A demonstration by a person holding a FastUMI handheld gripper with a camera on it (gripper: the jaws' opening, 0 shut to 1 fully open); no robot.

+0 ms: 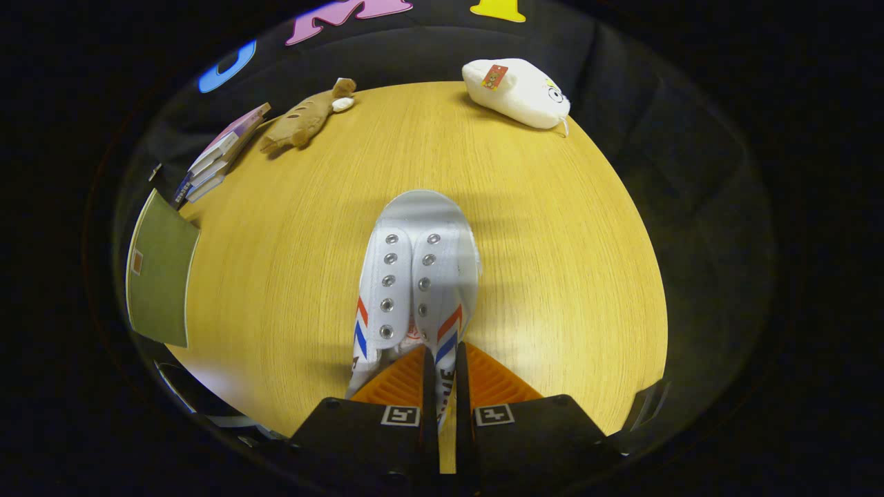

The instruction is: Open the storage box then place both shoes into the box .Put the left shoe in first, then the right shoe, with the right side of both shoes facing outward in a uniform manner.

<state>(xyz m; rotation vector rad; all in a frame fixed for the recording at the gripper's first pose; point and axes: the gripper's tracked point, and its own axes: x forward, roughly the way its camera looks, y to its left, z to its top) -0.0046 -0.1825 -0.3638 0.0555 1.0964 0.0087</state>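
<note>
The claw (440, 386) pinches the side wall of a white shoe (414, 283) at its heel end, both fingers narrow on the fabric; the shoe seems lifted slightly off the counter (552, 262). The carry is in hand; next it needs swinging toward the box.

1 shoe (418, 276), 2 plush toys (304, 119) (516, 91), 1 book stack (219, 155), 1 green board (160, 270)

Partly hidden black lettering on the white shoe (416, 290), unreadable.
</note>
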